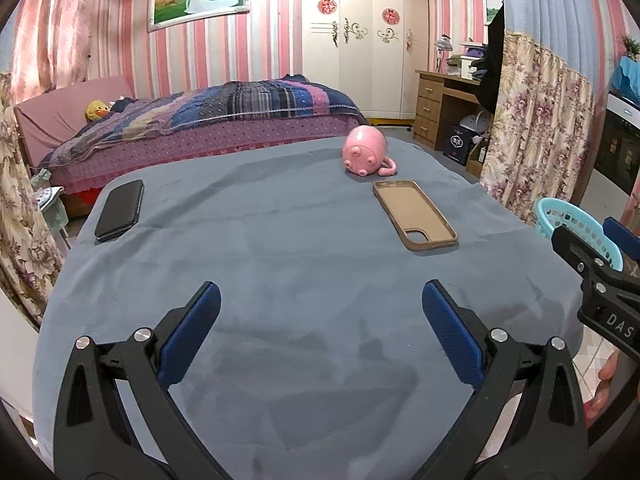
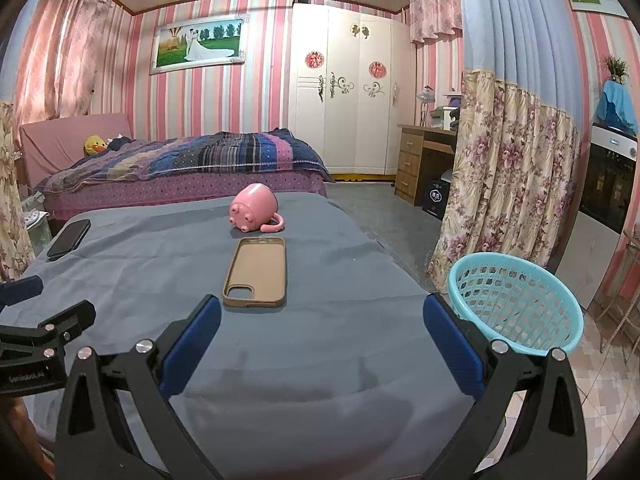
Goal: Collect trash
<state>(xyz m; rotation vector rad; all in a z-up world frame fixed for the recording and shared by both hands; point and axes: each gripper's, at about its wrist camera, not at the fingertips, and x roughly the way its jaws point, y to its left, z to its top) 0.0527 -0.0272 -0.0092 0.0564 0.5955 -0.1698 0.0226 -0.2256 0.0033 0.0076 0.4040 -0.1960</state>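
Basket (image 2: 516,304) beside the blue-covered table (image 2: 320,360), both grippers' fingers (image 1: 452,332) spread wide, empty.

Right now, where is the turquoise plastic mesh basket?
The turquoise plastic mesh basket sits off the right edge of the grey-blue cloth-covered table, beside the floral curtain; in the right wrist view it lies just beyond the right gripper.

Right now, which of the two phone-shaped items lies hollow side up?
The tan phone case, beside the pink pig mug; its empty inside shows. The black phone lies solid and closed.
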